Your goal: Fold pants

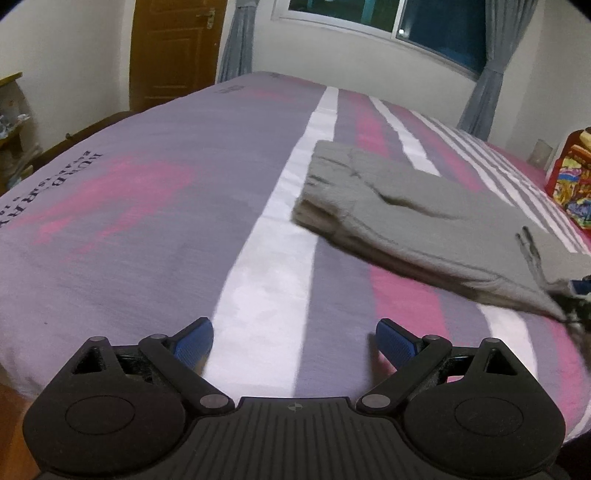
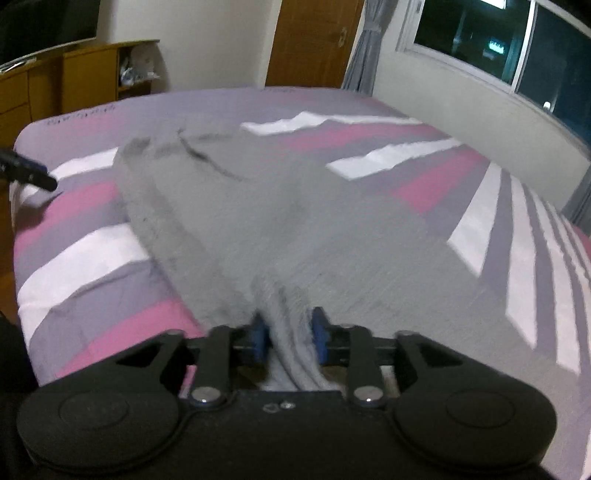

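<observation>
Pants in grey are lying folded lengthwise across the striped bedspread, stretched over its pink, white and lilac bands toward the right side of the bed. Their far end is sitting as a stacked, layered edge on a white stripe, seen from the left wrist view.

The left tool is hovering over the near edge of the bed with its blue pads spread wide apart and nothing between them; only sheet is showing in the gap. It is standing well apart from the garment.

The right tool is sitting at the near end of the pants, where a bunched ridge of grey cloth is running up between its blue pads. A narrow gap seems to be showing on either side of the bunch, so the pads are looking parted rather than pressing, though blur is making this hard to judge.

A wooden door, grey curtains and a dark window are standing behind the bed, and a colourful bag is resting at its right edge.
</observation>
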Demonstrator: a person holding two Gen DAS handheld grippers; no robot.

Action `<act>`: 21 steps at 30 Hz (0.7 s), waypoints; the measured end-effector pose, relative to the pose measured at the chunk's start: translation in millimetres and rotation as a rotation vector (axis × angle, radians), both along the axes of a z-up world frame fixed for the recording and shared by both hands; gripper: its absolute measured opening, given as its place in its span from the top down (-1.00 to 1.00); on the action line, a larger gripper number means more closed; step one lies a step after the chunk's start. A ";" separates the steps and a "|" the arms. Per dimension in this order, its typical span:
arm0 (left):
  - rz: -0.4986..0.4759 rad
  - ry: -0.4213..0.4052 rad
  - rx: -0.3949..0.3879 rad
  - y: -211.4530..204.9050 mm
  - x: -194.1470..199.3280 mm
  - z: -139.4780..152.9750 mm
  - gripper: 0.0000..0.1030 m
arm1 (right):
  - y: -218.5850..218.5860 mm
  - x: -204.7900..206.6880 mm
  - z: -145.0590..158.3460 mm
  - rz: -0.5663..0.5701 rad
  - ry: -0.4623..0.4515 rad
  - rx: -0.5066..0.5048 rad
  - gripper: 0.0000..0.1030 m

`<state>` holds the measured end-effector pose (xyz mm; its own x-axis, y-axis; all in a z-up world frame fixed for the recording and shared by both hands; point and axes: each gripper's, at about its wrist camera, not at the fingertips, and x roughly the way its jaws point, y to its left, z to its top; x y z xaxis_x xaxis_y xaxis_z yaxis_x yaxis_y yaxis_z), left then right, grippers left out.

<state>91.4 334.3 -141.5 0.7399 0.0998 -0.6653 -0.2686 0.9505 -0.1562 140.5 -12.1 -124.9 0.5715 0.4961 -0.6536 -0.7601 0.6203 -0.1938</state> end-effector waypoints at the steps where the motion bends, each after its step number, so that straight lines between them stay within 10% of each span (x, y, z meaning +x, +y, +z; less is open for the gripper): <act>1: -0.005 -0.006 -0.003 -3.9 1.1 2.7 -0.83 | -2.8 -3.2 4.7 0.016 0.015 0.038 0.22; 5: -0.046 -0.057 -0.032 -25.1 12.2 18.1 -0.83 | -36.7 -16.3 26.5 -0.049 0.017 0.211 0.55; 12: -0.251 -0.133 -0.311 -91.7 66.2 39.5 -0.81 | -139.0 -27.0 43.9 -0.371 -0.001 0.368 0.52; 15: -0.322 -0.081 -0.483 -119.7 98.3 28.6 -0.43 | -188.0 -23.9 38.9 -0.504 0.103 0.473 0.51; 21: -0.336 0.064 -0.696 -147.0 143.8 -5.2 -0.38 | -255.1 -16.3 23.6 -0.647 0.306 0.711 0.36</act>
<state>235.2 187.3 -146.6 0.6147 -0.5797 -0.5350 -0.0117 0.6714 -0.7410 124.2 -267.2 -101.3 0.7262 0.4819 -0.4903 -0.1920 0.8270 0.5284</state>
